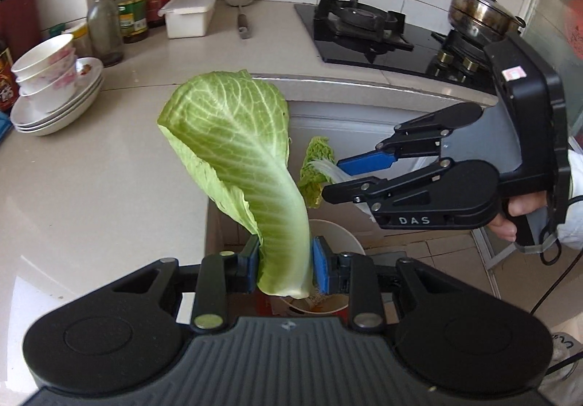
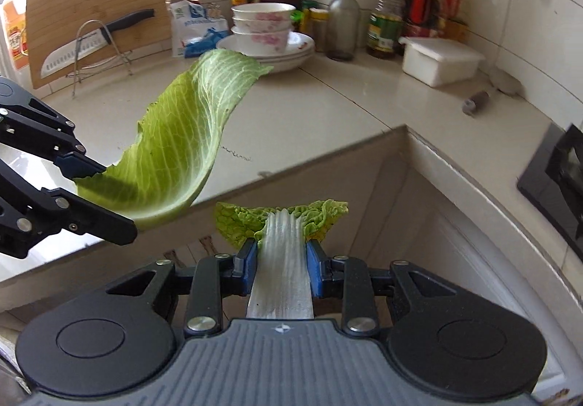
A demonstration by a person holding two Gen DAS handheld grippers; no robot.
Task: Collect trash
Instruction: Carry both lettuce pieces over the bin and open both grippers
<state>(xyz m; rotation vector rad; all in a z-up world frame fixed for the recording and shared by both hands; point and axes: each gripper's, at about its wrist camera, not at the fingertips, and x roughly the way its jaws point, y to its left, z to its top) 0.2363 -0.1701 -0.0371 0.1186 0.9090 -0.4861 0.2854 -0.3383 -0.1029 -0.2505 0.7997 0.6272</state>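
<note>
Both cams ride close behind own fingers, angled down. Left faces stove (image 1: 382,31), right faces corner cutting board (image 2: 91,5). Shared: surface (image 1: 91,169), bowl stack (image 2: 262,23), bottles (each sees the other).

Right gripper (image 2: 281,260) pads clamp the white stalk of a small cabbage leaf (image 2: 282,224), just off the countertop (image 2: 328,107) edge. Left gripper (image 2: 105,194) grips a large green leaf (image 2: 178,140) above the countertop.
</note>
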